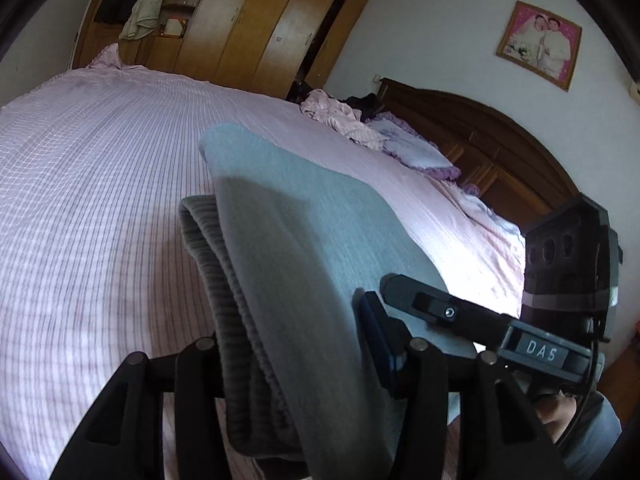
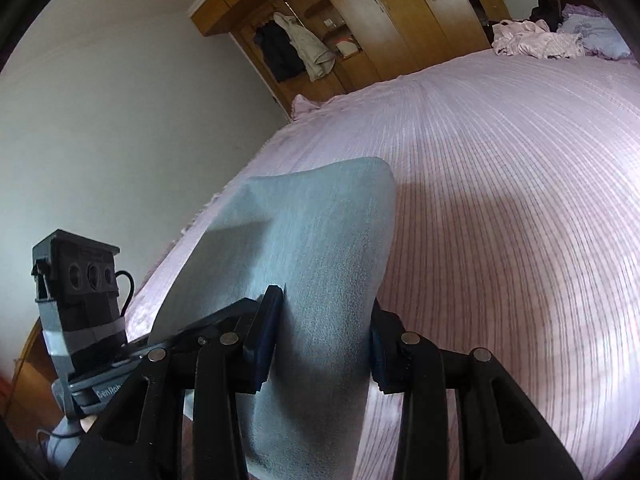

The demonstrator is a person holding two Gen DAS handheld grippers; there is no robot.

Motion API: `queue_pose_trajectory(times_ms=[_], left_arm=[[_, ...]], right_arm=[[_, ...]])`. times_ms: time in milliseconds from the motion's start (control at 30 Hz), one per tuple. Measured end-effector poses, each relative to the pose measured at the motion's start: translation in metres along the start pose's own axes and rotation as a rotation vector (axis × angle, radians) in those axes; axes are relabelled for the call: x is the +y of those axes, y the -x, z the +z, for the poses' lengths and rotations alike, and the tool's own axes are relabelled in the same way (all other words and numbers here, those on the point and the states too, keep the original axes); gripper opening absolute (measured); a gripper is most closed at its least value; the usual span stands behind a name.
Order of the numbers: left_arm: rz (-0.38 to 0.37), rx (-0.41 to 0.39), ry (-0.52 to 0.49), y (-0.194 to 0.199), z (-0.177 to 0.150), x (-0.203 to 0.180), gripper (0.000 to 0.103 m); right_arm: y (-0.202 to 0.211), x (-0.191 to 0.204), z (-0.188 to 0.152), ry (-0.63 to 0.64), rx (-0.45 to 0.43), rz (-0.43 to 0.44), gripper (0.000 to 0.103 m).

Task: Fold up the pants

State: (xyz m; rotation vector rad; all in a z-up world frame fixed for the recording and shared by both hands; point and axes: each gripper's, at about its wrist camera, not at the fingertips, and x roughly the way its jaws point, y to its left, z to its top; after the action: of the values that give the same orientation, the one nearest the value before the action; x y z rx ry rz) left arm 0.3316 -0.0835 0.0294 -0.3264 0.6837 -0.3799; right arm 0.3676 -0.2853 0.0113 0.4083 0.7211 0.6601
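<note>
The grey pants (image 1: 300, 220), folded into a thick bundle with the ribbed waistband (image 1: 224, 280) on the left, hang above the pink striped bed (image 1: 100, 180). My left gripper (image 1: 292, 332) is shut on the bundle, whose fabric fills the gap between its fingers. In the right wrist view the same pants (image 2: 312, 220) are pinched between the blue pads (image 2: 266, 324) of my right gripper (image 2: 322, 324), which is shut on the cloth. The two grippers hold neighbouring parts of one edge. The right gripper (image 1: 440, 312) shows beside the left, and the left gripper (image 2: 100, 360) beside the right.
The bed (image 2: 500, 200) spreads wide beneath. A crumpled pink garment (image 1: 336, 114) and a purple frilled pillow (image 1: 416, 148) lie by the wooden headboard (image 1: 500, 152). A wooden wardrobe (image 1: 260, 20) with a hanging jacket (image 1: 146, 4) stands beyond the bed.
</note>
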Motion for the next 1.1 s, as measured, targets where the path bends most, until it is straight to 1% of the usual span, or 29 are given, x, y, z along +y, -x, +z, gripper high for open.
queue_pose_trajectory(times_ms=[100,233,400,467,500,567,700,800,967,1100], left_arm=[[-0.008,-0.002,0.018,-0.023,0.013,0.015,0.053],[0.002,0.004,0.035,-0.055,0.028,0.037,0.053],[0.017,0.042,0.067,-0.096,0.028,0.065,0.053],[0.013,0.069,0.084,-0.109,0.023,0.074,0.053],[0.001,0.087,0.099,-0.114,0.022,0.078,0.054],[-0.007,0.085,0.098,-0.114,0.023,0.081,0.054],[0.004,0.098,0.088,-0.117,0.022,0.08,0.057],[0.001,0.098,0.093,-0.123,0.026,0.073,0.057],[-0.002,0.1,0.096,-0.123,0.025,0.073,0.058],[-0.01,0.105,0.096,-0.128,0.028,0.072,0.062]], right_arm=[[-0.019,-0.009,0.018,0.022,-0.008,-0.017,0.031],[-0.051,-0.031,0.03,-0.004,0.011,-0.02,0.031],[-0.088,-0.059,0.026,-0.045,0.021,-0.034,0.031],[-0.098,-0.074,0.015,-0.102,0.028,-0.027,0.031],[-0.1,-0.08,0.012,-0.127,0.022,-0.007,0.031],[-0.096,-0.086,0.012,-0.157,0.009,0.031,0.031],[-0.097,-0.083,0.011,-0.137,0.014,0.008,0.031],[-0.099,-0.078,0.011,-0.148,0.013,0.017,0.031],[-0.098,-0.083,0.012,-0.156,0.01,0.026,0.031],[-0.098,-0.082,0.012,-0.156,0.011,0.026,0.031]])
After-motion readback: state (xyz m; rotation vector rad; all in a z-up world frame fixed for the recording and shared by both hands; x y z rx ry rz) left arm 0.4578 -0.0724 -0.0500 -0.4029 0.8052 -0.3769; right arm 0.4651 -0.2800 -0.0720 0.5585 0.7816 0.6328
